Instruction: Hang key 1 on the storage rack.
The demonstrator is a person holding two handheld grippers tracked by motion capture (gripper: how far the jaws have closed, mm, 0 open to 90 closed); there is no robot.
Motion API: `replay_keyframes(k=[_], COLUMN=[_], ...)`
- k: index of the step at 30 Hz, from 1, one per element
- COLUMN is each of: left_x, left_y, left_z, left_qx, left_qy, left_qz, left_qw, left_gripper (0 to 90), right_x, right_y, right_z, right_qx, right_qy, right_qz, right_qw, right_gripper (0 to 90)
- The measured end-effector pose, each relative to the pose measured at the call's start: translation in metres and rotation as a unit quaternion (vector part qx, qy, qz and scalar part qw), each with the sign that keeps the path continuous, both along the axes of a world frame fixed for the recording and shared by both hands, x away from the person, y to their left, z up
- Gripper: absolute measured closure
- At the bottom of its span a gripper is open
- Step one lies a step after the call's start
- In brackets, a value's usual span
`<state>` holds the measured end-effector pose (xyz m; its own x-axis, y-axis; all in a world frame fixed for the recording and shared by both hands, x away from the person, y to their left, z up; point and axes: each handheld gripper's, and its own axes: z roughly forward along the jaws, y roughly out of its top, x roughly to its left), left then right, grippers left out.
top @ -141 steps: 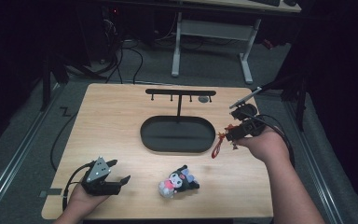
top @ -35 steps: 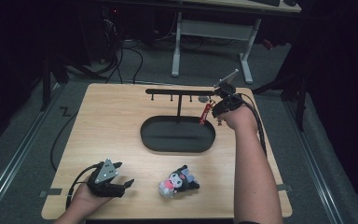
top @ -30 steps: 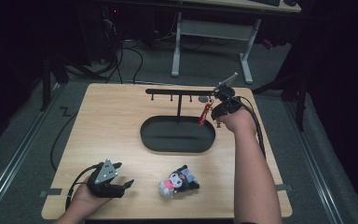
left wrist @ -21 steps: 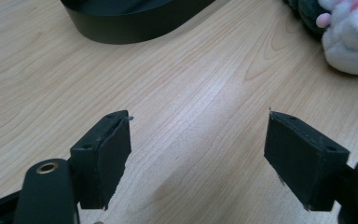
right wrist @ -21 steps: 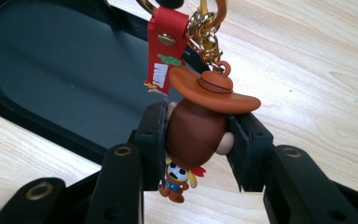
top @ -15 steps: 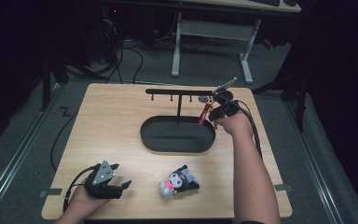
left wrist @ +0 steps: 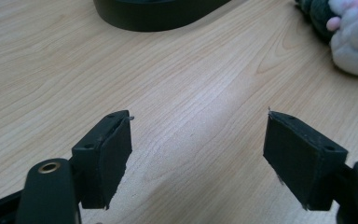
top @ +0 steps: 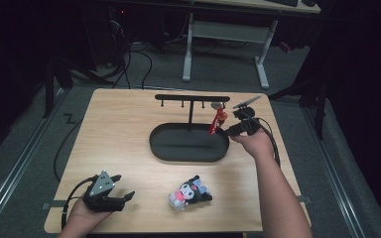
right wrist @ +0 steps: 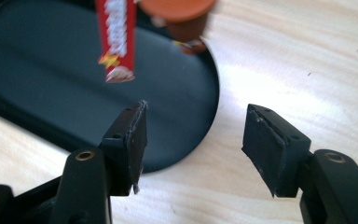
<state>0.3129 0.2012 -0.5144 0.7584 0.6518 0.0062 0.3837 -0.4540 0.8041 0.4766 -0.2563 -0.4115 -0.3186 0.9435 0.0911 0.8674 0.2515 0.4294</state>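
While our right arm stretches far across the table, right gripper [top: 230, 130] jaws apart, empty, just beside the red keychain [top: 217, 120] hanging on the rack [top: 192, 98], left gripper [top: 124, 198] open at the near left.

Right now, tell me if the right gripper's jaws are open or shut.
Open. The right gripper shows bare wood and the black tray rim between its jaws; the red keychain hangs free above them.

Left tongs [top: 124, 198] low near the body, spread wide, right tongs [top: 226, 130] outstretched, gaping
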Motion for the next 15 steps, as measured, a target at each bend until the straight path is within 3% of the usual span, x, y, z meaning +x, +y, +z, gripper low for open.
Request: replay_keyframes(k=[2,3,4,5,6,7,8,9,10,11,14,15], left_x=[0.000,-0.001,-0.004,-0.004,-0.005,-0.006,-0.006,-0.006,-0.005,-0.004,-0.005,-0.005], left_y=[-0.001,-0.002,-0.005,-0.005,-0.008,-0.014,-0.014,-0.018,-0.022,-0.030,-0.045,-0.045], left_z=[0.001,0.003,0.004,0.004,0.005,0.005,0.005,0.004,0.003,-0.001,-0.004,-0.004], left_qx=[-0.003,-0.006,-0.013,-0.013,-0.017,-0.020,-0.020,-0.022,-0.021,-0.013,0.001,0.001], left_qy=[0.006,0.012,0.004,0.004,0.001,0.003,0.003,0.006,0.012,0.020,0.017,0.017], left_qz=[-0.001,-0.002,-0.002,-0.002,-0.004,-0.007,-0.007,-0.011,-0.018,-0.028,-0.037,-0.037], left_qw=[1.0000,0.9999,0.9999,0.9999,0.9998,0.9998,0.9998,0.9997,0.9996,0.9993,0.9992,0.9992], left_gripper=[25.4,27.7,32.6,35.0,35.0,39.1,40.9,40.9,42.3,42.0,41.8,41.9], right_x=[-0.008,-0.016,-0.038,-0.038,-0.045,-0.067,-0.067,-0.078,-0.090,-0.113,-0.142,-0.142], right_y=[-0.002,-0.002,-0.002,-0.002,-0.002,0.001,0.001,0.001,0.001,0.000,-0.005,-0.005], right_z=[-0.004,-0.008,-0.021,-0.021,-0.026,-0.040,-0.040,-0.048,-0.058,-0.074,-0.094,-0.094], right_qx=[-0.002,-0.007,-0.013,-0.013,-0.015,-0.025,-0.025,-0.021,0.000,0.019,0.052,0.052], right_qy=[-0.012,-0.029,-0.062,-0.062,-0.071,-0.093,-0.093,-0.097,-0.097,-0.114,-0.141,-0.141], right_qz=[0.007,0.014,0.031,0.031,0.037,0.049,0.049,0.053,0.062,0.071,0.059,0.059], right_qw=[0.9999,0.9994,0.9975,0.9975,0.9966,0.9941,0.9941,0.9936,0.9934,0.9907,0.9868,0.9868], right_gripper=[42.7,42.9,43.5,43.5,43.9,44.5,44.5,45.1,46.6,47.5,47.8,47.8])
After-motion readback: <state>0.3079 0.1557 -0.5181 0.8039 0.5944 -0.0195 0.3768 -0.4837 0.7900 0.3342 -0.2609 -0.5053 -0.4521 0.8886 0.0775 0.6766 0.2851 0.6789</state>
